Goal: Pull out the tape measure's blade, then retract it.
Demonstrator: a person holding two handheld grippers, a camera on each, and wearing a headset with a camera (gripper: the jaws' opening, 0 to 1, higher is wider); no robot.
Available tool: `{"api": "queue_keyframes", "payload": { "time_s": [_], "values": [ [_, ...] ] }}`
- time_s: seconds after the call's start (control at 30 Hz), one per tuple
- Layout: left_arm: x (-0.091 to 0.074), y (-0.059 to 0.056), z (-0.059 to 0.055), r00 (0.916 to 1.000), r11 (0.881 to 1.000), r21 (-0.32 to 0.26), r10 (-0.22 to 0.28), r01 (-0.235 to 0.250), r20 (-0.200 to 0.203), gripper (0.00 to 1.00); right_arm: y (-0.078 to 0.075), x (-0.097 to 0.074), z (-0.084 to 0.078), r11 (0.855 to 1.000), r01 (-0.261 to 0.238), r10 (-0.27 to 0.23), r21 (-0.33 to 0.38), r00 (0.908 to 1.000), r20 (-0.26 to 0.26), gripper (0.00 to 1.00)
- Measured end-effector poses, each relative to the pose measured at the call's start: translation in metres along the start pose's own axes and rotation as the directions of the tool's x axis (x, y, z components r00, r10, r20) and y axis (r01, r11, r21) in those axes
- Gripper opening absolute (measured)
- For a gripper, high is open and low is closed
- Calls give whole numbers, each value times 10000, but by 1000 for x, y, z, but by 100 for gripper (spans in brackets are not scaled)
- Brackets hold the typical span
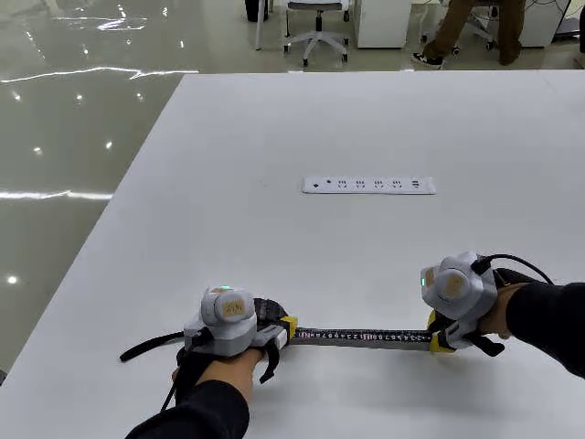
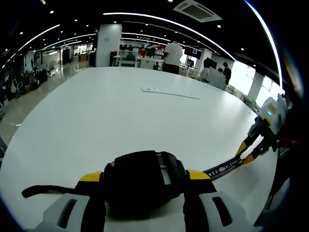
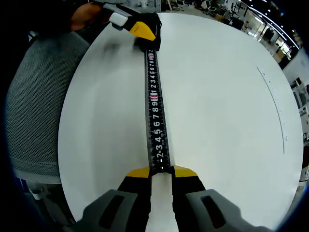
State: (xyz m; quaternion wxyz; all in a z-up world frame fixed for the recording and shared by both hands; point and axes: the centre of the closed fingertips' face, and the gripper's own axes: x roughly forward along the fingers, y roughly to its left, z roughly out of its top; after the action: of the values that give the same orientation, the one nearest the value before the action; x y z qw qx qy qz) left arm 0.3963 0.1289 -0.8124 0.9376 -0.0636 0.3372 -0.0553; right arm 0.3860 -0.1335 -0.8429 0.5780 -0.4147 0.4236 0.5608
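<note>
Fingers (image 3: 139,173) around blade (image 3: 153,111), its end hidden.

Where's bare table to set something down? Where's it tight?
Free: the band between the power strip and the blade; the table beyond the strip. Crowded: the near edge, where the left gripper holds the tape measure and the right gripper pinches the blade's tip, strap trailing left.

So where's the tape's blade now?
In the head view the blade stretches across the near part of the table, from the case in the left gripper to the right gripper.
</note>
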Motion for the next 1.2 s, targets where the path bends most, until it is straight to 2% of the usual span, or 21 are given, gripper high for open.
{"api": "queue_keyframes", "payload": {
  "time_s": [0.47, 1.07, 1.2],
  "values": [
    [0, 0, 0, 10000, 10000, -27, -27, 27, -23, 61, 4, 4, 16, 9999, -81, 76, 139, 9995, 299, 11],
    [0, 0, 0, 10000, 10000, -51, -72, 71, -43, 61, 5, 8, 29, 9999, -114, 119, -99, 9988, 476, 11],
    [0, 0, 0, 10000, 10000, -53, -81, 81, -41, 61, 6, 12, 37, 9998, -112, 122, -159, 9977, 671, 11]
  ]
}}
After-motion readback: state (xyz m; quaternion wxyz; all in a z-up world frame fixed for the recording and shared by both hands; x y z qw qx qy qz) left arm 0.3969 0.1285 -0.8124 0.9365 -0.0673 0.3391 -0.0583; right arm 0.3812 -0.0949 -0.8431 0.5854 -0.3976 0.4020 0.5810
